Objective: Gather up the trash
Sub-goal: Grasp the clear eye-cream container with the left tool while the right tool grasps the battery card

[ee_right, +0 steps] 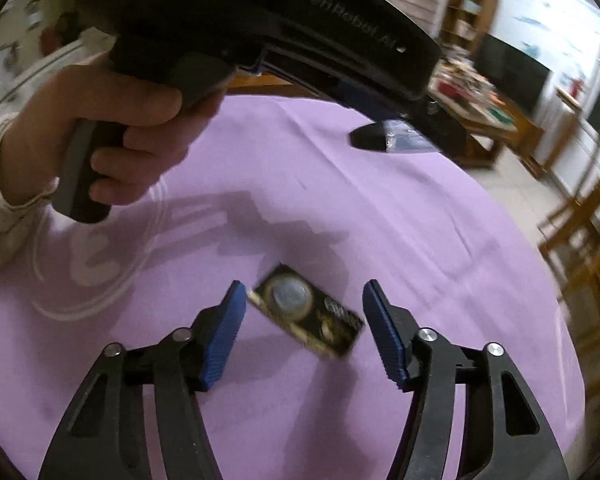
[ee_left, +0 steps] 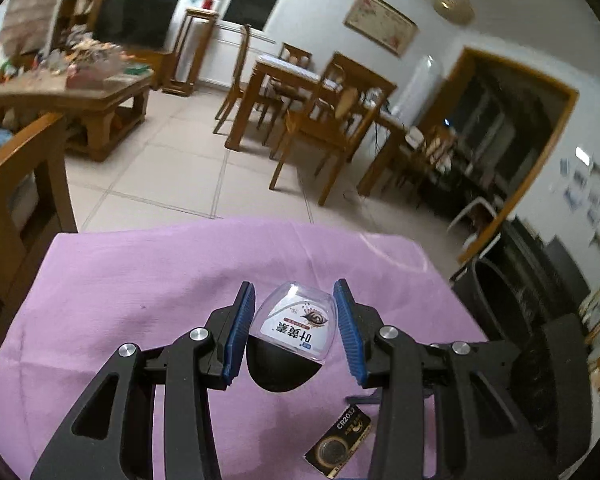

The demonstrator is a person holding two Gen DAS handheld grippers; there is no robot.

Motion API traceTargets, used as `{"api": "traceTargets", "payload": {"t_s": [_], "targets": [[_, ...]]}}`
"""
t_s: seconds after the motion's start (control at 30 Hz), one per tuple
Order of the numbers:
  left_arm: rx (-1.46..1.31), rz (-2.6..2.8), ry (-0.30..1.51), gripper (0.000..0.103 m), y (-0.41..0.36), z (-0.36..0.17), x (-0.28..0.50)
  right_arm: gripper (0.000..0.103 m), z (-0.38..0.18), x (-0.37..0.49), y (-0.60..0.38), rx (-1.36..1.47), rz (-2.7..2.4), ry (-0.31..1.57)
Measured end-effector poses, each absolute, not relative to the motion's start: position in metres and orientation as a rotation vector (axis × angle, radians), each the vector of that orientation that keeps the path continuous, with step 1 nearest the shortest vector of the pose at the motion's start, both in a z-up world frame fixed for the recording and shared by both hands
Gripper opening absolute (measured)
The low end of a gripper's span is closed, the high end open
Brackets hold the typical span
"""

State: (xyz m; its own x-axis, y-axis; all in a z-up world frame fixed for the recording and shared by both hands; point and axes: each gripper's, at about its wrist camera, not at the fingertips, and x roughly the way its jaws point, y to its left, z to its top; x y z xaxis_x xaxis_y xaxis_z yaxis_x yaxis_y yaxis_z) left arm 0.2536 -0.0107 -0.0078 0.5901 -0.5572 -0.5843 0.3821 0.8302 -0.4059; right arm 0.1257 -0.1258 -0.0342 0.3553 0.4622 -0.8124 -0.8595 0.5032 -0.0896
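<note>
The coin-cell battery card (ee_right: pixel 306 312) lies flat on the purple cloth (ee_right: pixel 340 200) of the worktop, skewed between my right gripper (ee_right: pixel 304 330) fingers, which stand partly apart on either side of it and do not yet press it. The card is thin and flat, so I judge the best way is to tip the fingers steeply down, square them to the card's narrow width, and let the pads drag a little on the cloth so that one edge lifts before I close. The picture is blurred, so I should settle the hand first.

In the left wrist view the same battery card (ee_left: pixel 338 446) sits just below and beside the left gripper (ee_left: pixel 296 332). Its fingers stand narrow around the clear blister pack (ee_left: pixel 296 326) with a printed label, a black part under it; I cannot tell for certain whether the blue pads press the plastic, though the pack looks lifted off the cloth. I keep that squeeze light, since thin plastic could buckle or slip.

The person's hand (ee_right: pixel 120 136) on the left handle hangs over the cloth just beyond the card, so I keep my right approach low and short to avoid bumping it.
</note>
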Motion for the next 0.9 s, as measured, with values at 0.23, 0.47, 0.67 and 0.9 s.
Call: {"api": "traceTargets", "payload": {"t_s": [0.23, 0.47, 0.67, 0.9], "targets": [[-0.278, -0.552, 0.762, 0.041, -0.004, -0.009, 0.257, 0.034, -0.023, 0.125, -0.123, -0.508, 0.934, 0.88], [-0.271, -0.567, 0.749, 0.041, -0.002, -0.005, 0.247, 0.034, -0.001, 0.106, -0.171, -0.264, 0.849, 0.862], [-0.254, -0.589, 0.717, 0.041, -0.008, -0.005, 0.242, 0.034, 0.046, 0.093, -0.262, 0.166, 0.773, 0.751], [-0.191, -0.713, 0.643, 0.041, -0.055, 0.004, 0.22, 0.034, 0.09, 0.064, -0.392, 0.425, 0.58, 0.544]]}}
